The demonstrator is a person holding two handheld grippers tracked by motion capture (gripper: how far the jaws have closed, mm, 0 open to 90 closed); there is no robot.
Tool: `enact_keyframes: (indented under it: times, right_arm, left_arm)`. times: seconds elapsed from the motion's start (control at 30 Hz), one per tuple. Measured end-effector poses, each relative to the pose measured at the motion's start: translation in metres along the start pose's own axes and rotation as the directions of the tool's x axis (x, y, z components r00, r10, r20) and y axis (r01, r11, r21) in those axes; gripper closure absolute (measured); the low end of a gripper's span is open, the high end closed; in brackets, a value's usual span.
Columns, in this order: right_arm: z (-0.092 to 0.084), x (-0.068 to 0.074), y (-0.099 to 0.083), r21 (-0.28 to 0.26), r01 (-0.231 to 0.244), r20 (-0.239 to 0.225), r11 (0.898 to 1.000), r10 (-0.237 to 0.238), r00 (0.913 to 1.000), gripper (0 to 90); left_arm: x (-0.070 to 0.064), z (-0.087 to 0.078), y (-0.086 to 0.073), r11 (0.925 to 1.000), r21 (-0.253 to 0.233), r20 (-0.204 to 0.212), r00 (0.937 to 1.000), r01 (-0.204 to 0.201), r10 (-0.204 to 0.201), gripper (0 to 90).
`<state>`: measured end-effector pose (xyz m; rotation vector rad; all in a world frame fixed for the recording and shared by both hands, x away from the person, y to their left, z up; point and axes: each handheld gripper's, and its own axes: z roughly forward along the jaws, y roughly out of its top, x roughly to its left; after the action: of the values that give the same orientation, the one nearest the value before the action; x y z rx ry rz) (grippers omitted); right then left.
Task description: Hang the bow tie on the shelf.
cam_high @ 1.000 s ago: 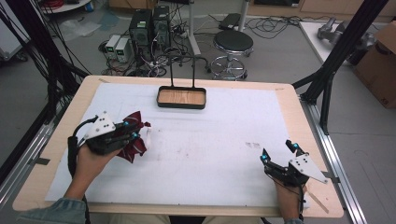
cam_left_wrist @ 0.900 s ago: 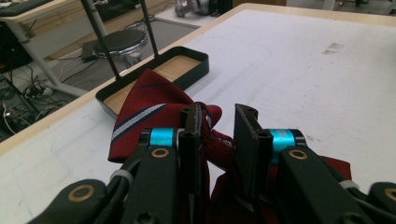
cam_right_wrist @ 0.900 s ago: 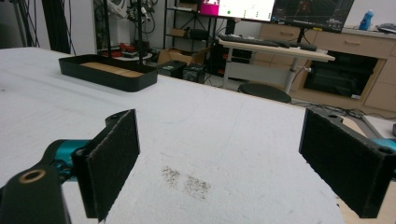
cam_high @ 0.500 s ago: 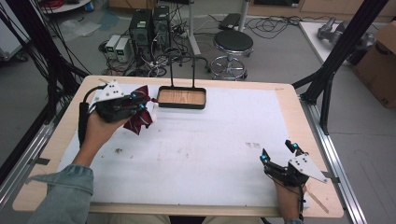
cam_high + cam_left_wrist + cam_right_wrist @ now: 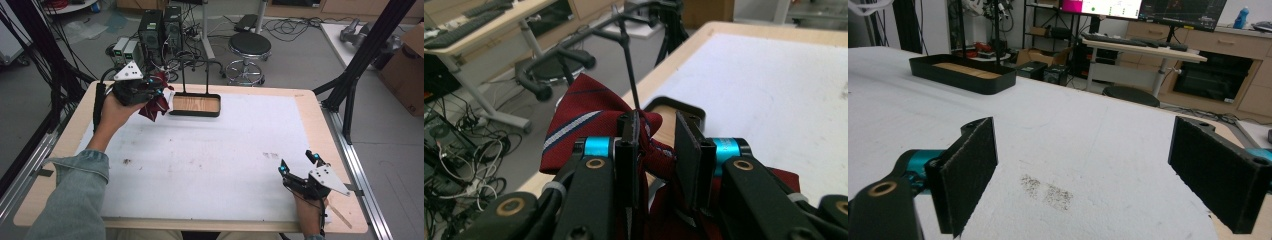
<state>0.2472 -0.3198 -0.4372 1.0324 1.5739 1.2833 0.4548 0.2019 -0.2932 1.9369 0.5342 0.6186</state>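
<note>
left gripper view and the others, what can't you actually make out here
- Red striped cloth: its lower part is hidden behind the left tongs in the left gripper view; in the high view it is too small and bunched to tell its shape.
- Black tray: in the left gripper view the cloth and tongs cover most of it.
- Right tongs: in the right gripper view, the picture's bottom and right edges cut off the body.

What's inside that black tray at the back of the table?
The black tray shows a bare wooden bottom with nothing lying on it. The red striped cloth held by the left gripper hangs beside the tray's left end and covers that corner.
</note>
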Motion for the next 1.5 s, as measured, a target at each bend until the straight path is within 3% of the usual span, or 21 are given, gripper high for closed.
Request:
enact_keyframes:
  times: [0.4,0.67,0.9,1.2,1.5]
  right_arm:
    - [0.0,0.0,0.0,0.005,0.0,-0.001,1.0,0.0,1.0,11.3]
    - [0.0,0.0,0.0,0.006,-0.005,-0.003,1.0,0.005,1.0,11.3]
    - [0.0,0.0,0.0,0.008,-0.008,-0.004,1.0,0.008,1.0,11.3]
    - [0.001,-0.001,-0.001,0.007,-0.009,-0.005,1.0,0.009,0.9999,11.3]
    - [0.001,-0.001,-0.001,0.011,-0.012,-0.009,1.0,0.012,0.9999,11.3]
  left_arm:
    - [0.025,0.018,0.016,1.0,0.002,-0.031,0.9995,0.002,-0.002,71.8]
    - [0.029,0.027,0.026,0.9997,0.013,-0.042,0.9988,-0.023,0.023,71.8]
    - [0.039,0.038,0.027,0.999,0.042,-0.1,0.9948,-0.017,0.021,71.8]
    - [0.051,0.048,0.02,0.997,0.078,-0.194,0.9808,0.001,0.015,71.8]
    - [0.059,0.05,0.01,0.993,0.106,-0.266,0.9636,0.053,-0.023,71.7]
